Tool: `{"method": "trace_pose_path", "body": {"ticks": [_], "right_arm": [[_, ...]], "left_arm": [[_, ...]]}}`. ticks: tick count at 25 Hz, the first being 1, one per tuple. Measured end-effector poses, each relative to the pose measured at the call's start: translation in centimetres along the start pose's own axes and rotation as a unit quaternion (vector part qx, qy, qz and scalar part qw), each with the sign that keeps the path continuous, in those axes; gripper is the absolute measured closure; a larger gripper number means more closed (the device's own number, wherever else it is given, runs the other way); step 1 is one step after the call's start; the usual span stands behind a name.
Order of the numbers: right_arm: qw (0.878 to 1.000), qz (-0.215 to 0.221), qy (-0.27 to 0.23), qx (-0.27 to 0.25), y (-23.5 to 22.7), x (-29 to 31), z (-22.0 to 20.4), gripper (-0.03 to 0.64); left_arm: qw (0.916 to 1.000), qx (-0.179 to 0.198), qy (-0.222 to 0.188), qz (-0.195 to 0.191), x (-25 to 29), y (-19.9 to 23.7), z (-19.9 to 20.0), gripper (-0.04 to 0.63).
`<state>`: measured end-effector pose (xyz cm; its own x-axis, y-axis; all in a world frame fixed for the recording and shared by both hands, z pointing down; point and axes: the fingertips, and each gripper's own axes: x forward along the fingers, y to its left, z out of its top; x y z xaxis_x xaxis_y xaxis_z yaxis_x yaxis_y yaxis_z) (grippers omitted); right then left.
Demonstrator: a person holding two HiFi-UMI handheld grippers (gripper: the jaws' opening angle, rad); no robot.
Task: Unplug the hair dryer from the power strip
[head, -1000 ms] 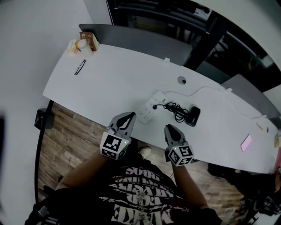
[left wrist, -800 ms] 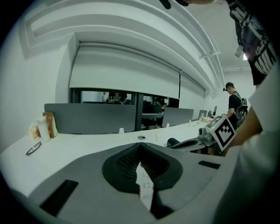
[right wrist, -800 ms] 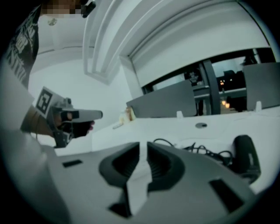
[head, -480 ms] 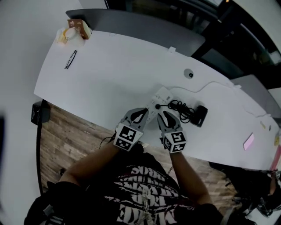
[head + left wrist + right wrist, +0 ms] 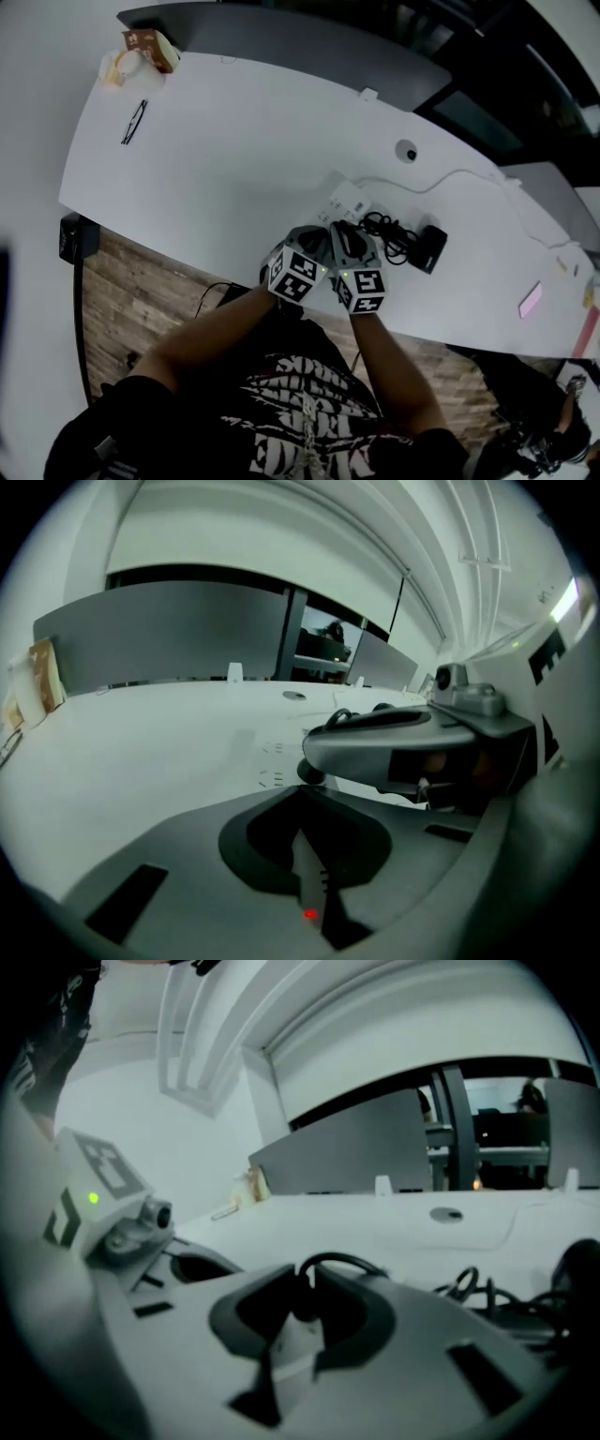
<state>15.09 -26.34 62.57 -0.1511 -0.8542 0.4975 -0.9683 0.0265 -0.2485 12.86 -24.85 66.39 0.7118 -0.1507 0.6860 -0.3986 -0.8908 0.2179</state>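
**Change noted.** The left gripper [image 5: 321,236] has come down from the near table edge onto the near-left end of the power strip [image 5: 349,201]. Its jaws stand all but together and grip nothing, and the tips appear to bear on the strip's casing. The right gripper [image 5: 339,231] has likewise moved in from the near edge and now sits just right of the left one, over the strip's near end. Its jaws have just been closing and now pinch the black plug [image 5: 302,1303] at a middling width, with the cord [image 5: 343,1264] arching out past the tips. The plug looks still seated in the strip.

**Assessment.** One tool braces and the other has the plug. The pull itself is not yet made. The hair dryer [image 5: 429,248] lies right of the strip, its cord bundled between the two.

**Edges and room.**
- **Left of the strip:** the white table [image 5: 225,159] is bare as far as a pair of glasses [image 5: 133,122] and a snack packet [image 5: 141,52], both well apart at the far-left corner.
- **Beyond the strip:** a round grommet [image 5: 406,150] and the strip's own white lead [image 5: 445,178].
- **Near side of the strip:** the table's edge runs just behind the grippers, so withdrawal upward or toward the person looks unobstructed.
- **Right of the strip:** the bundled cord is the only likely snag.
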Motion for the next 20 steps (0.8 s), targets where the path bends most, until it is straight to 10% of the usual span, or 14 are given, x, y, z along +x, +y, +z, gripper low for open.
{"method": "trace_pose_path", "body": {"ticks": [9, 20], "right_arm": [[0.987, 0.014, -0.120, 0.105, -2.0, -3.0, 6.7, 0.546], [0.991, -0.007, 0.026, 0.130, -5.8, -3.8, -1.8, 0.465]], "left_arm": [[0.9988, 0.029, 0.019, 0.036, 0.8, 0.2, -0.2, 0.569], [0.9994, 0.031, 0.014, 0.012, 0.6, 0.8, -0.6, 0.569]]}}
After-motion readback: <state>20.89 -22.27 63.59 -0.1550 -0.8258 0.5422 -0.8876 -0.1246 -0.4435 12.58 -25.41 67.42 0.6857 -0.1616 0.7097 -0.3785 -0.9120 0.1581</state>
